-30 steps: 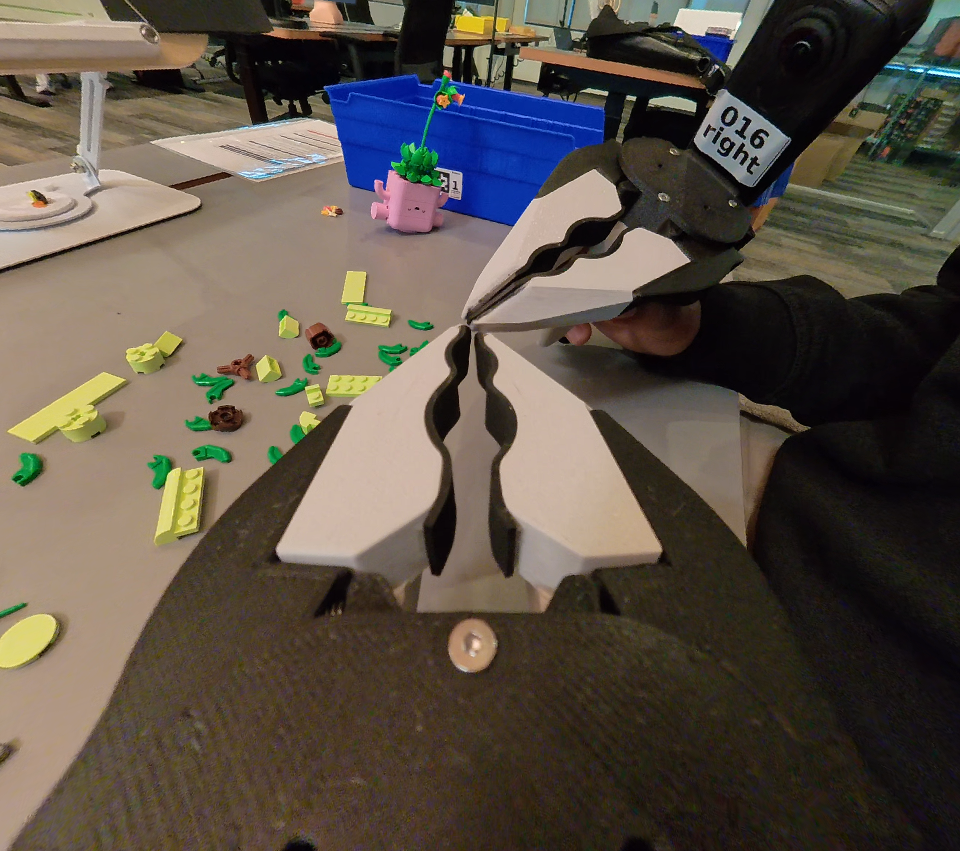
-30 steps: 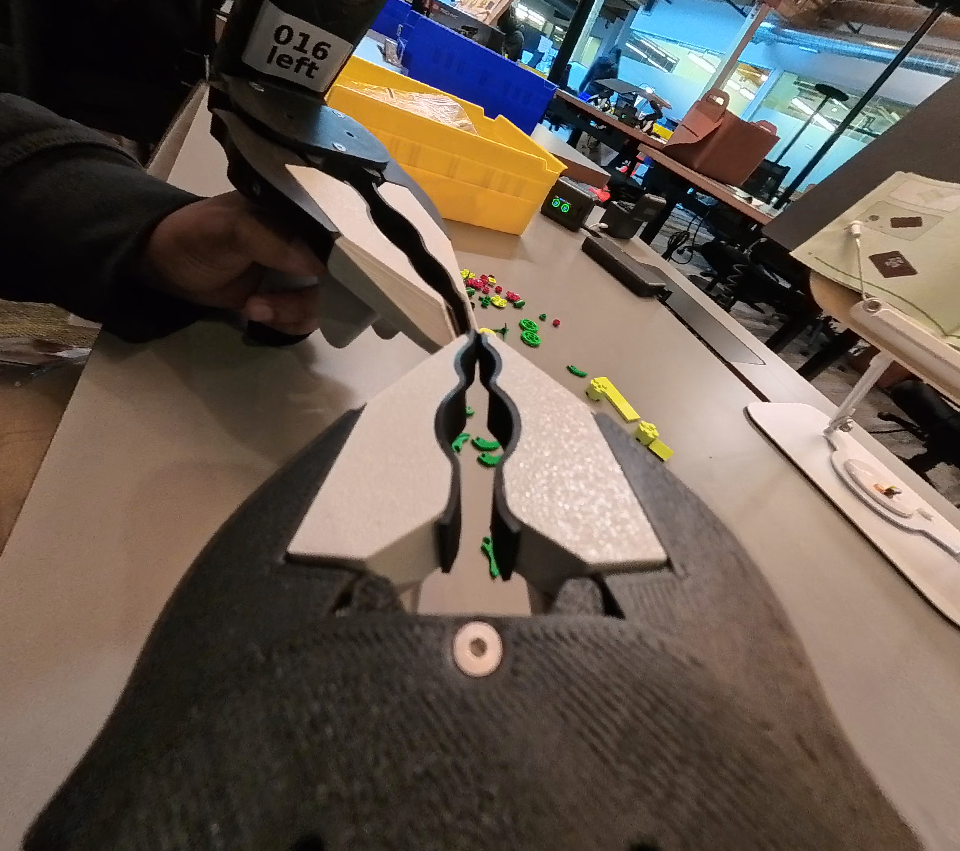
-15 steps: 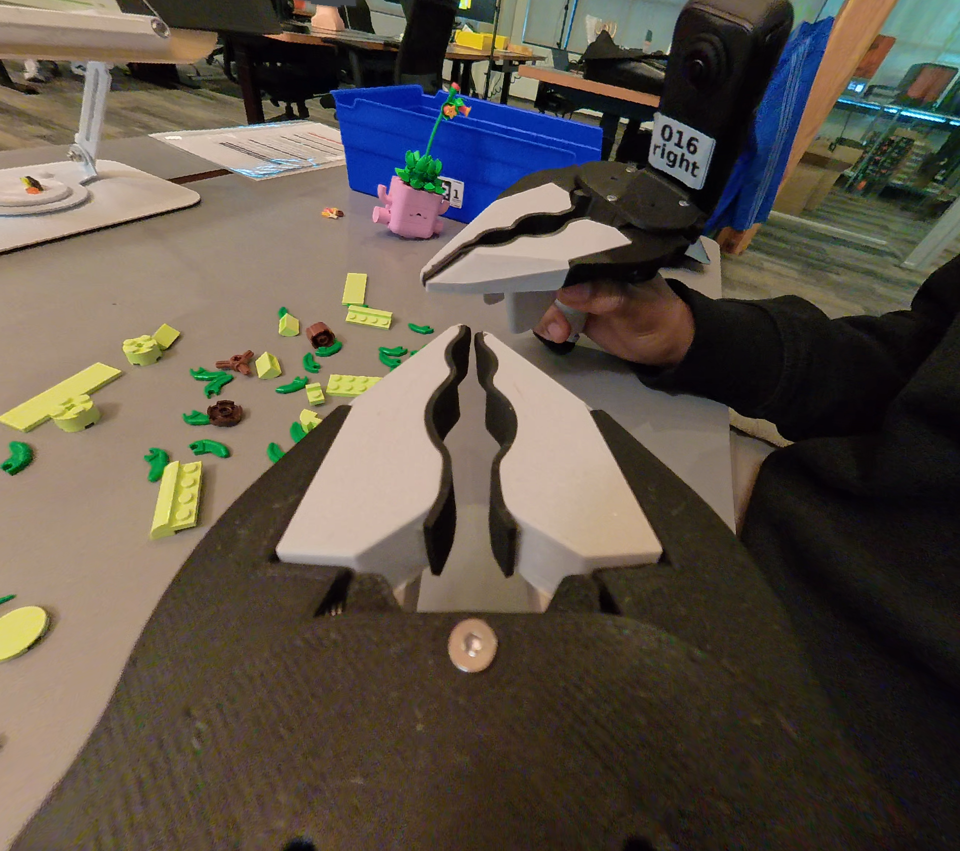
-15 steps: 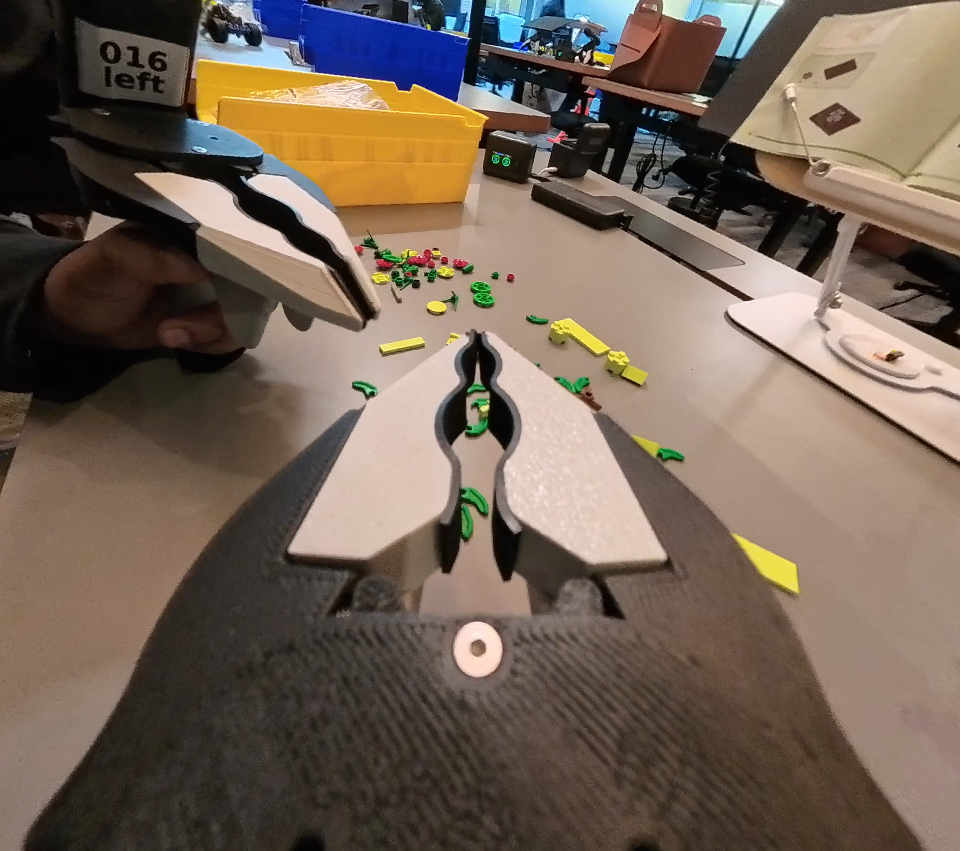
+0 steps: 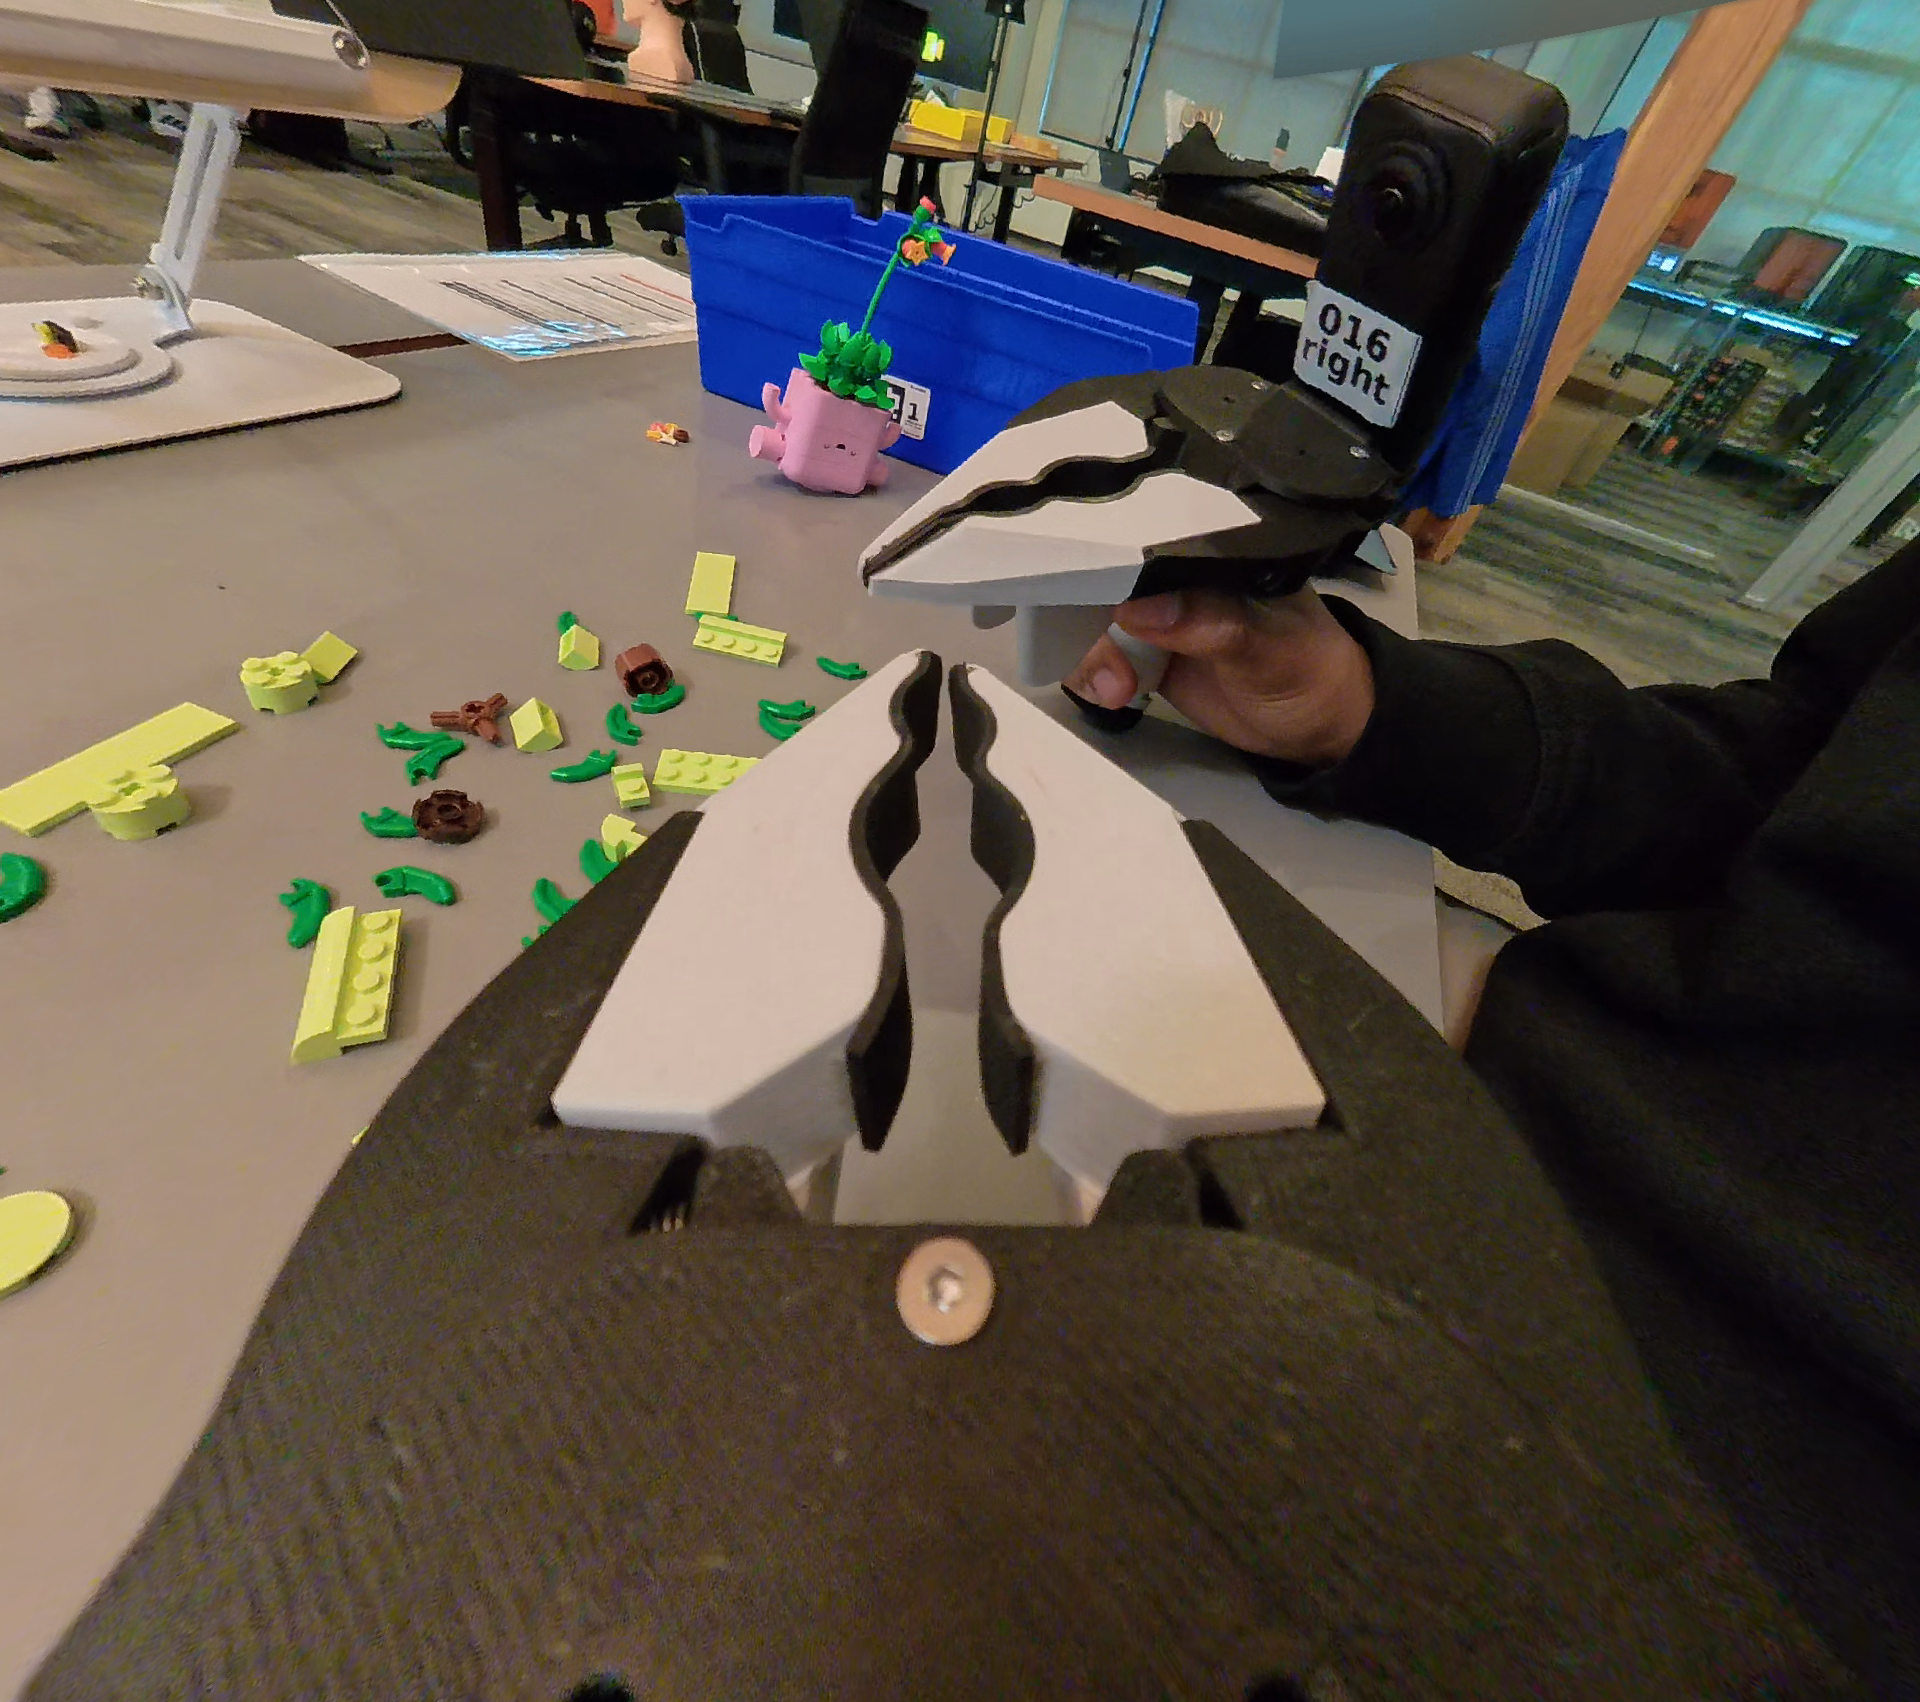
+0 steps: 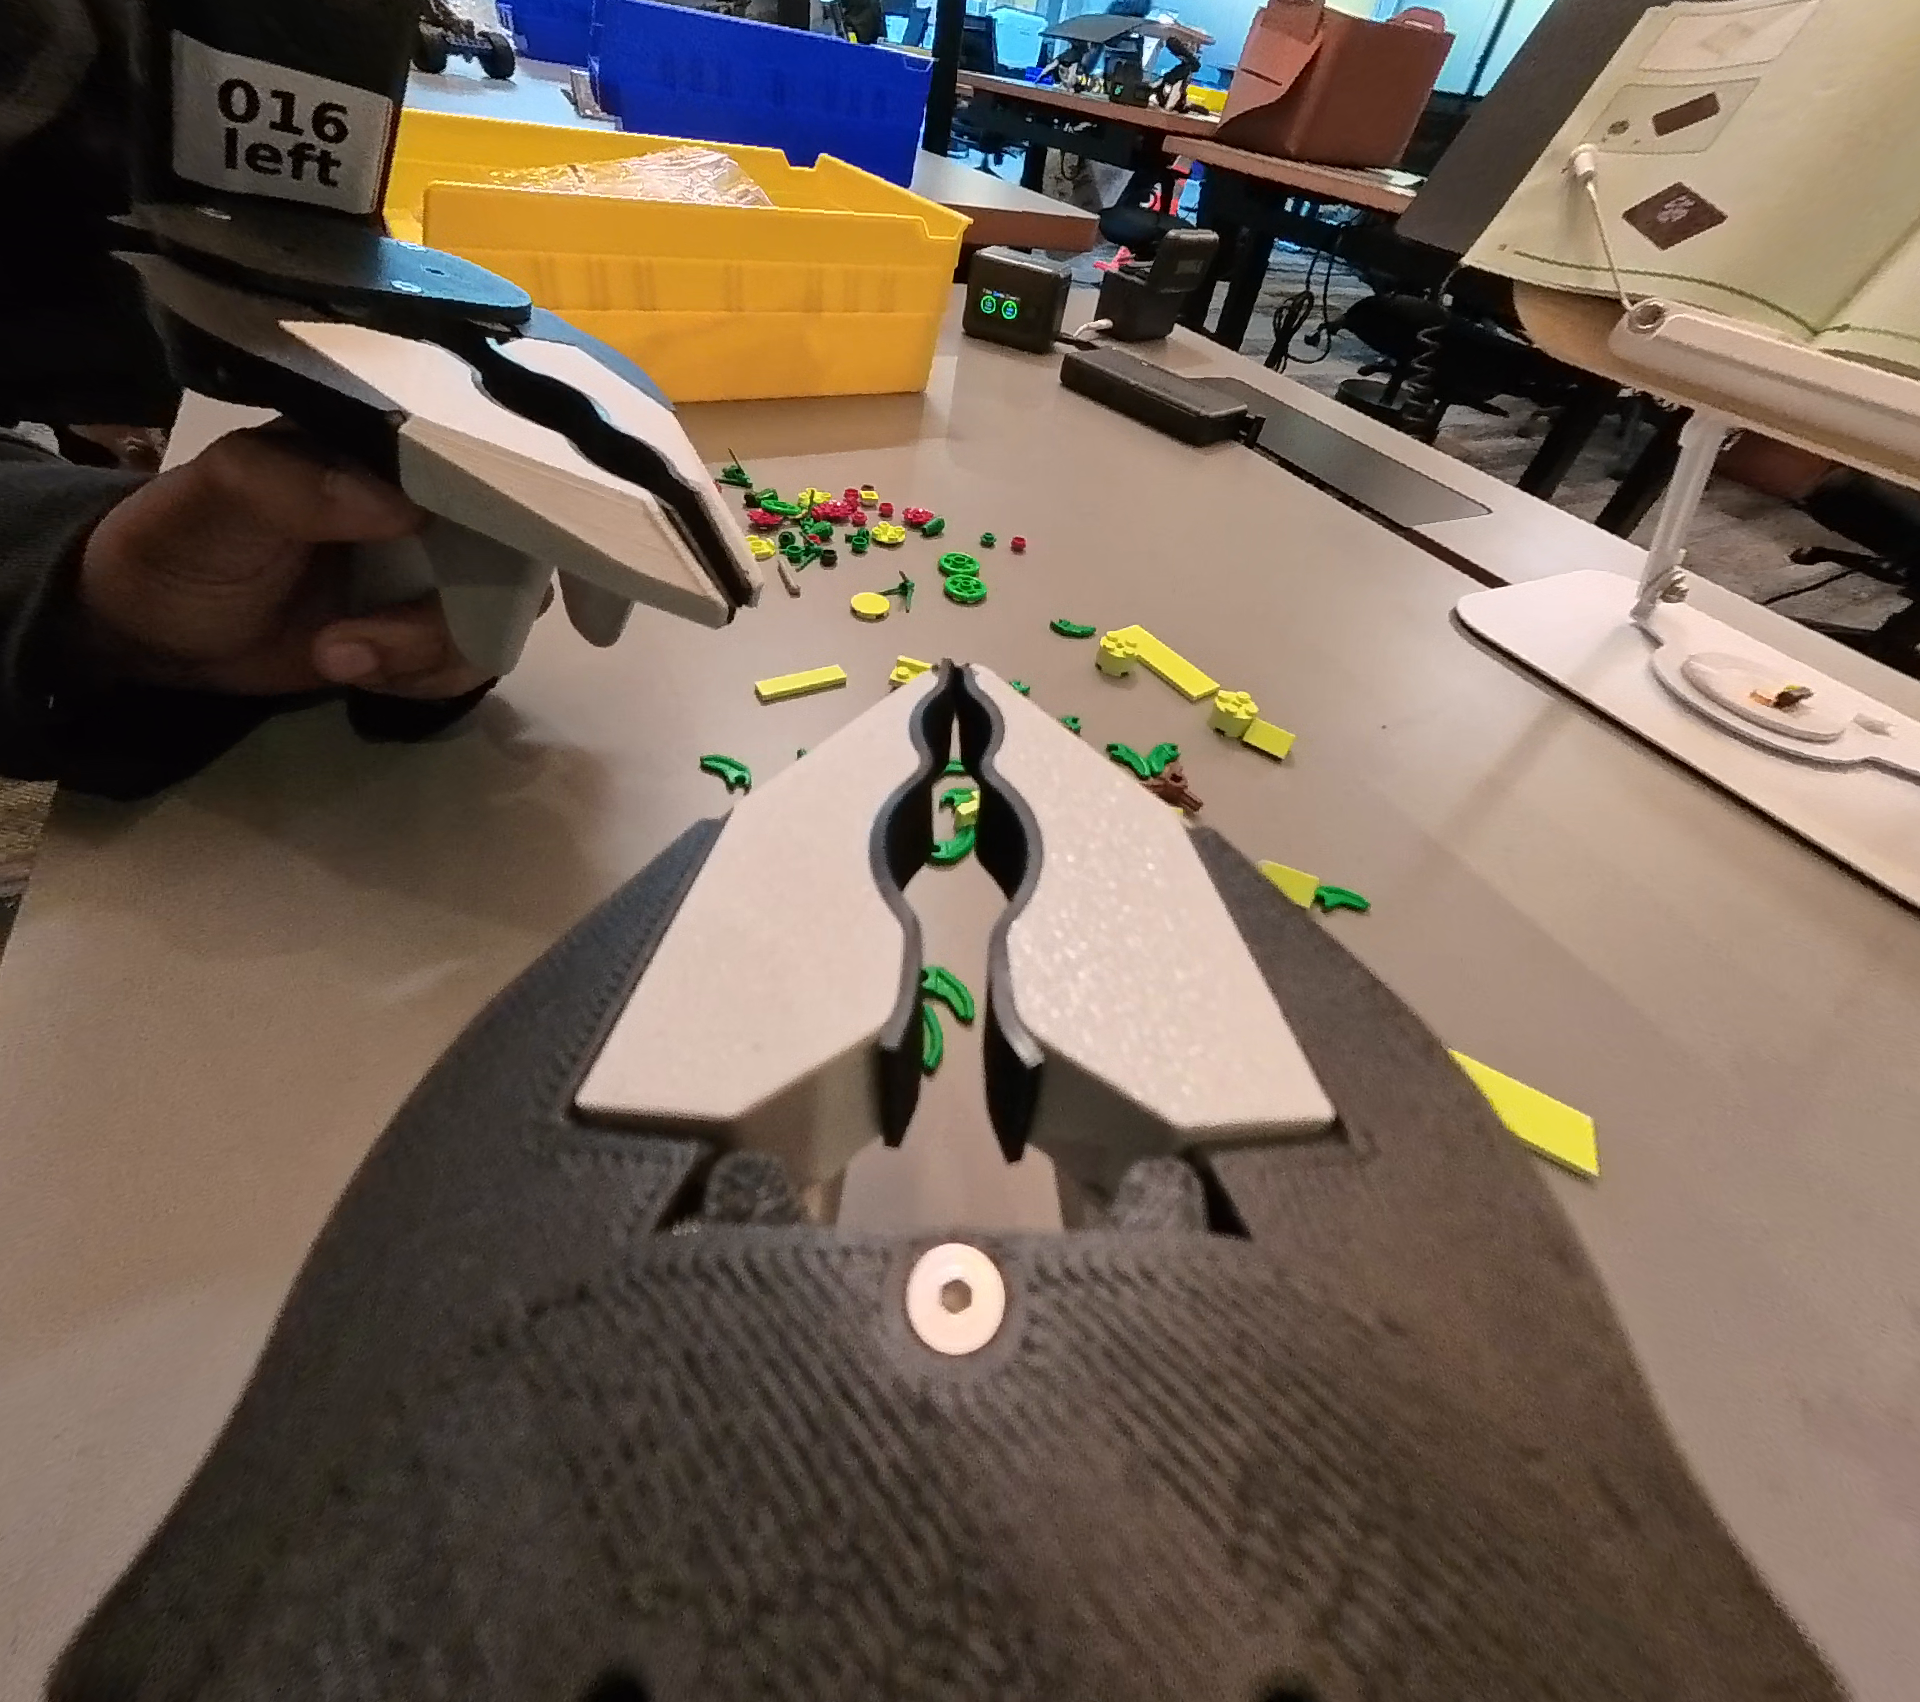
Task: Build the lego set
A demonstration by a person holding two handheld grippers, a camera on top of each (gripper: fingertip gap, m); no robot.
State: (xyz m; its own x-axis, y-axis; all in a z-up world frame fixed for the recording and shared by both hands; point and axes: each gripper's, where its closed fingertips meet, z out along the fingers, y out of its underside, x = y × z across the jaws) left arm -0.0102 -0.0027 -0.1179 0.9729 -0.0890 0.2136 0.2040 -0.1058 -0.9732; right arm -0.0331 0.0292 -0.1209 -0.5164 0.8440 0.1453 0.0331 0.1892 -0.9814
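Loose lego pieces lie scattered on the grey table (image 5: pixel 436 509): lime plates (image 5: pixel 348 982), green leaf pieces (image 5: pixel 416 883) and brown pieces (image 5: pixel 447 816). A built pink pot with a green plant (image 5: pixel 826 431) stands by the blue bin. My left gripper (image 5: pixel 940 665) is shut and empty, held above the table right of the pieces. My right gripper (image 6: pixel 951 670) is shut and empty, above the leaf pieces (image 6: pixel 945 992). The right gripper (image 5: pixel 868 566) shows just beyond my left tips, apart from them. The left gripper (image 6: pixel 743 603) shows at the left of the right wrist view.
A blue bin (image 5: pixel 935 322) stands behind the pink pot. A yellow bin (image 6: pixel 675 281) and a pile of small red, green and yellow pieces (image 6: pixel 831 520) lie farther off. An instruction booklet (image 6: pixel 1714 146) sits on a white stand (image 6: pixel 1558 644). Black devices (image 6: pixel 1013 296) stand by the yellow bin.
The two grippers, whose tips met a second ago, have drawn apart. The right gripper has lifted and levelled out. Both stay shut.
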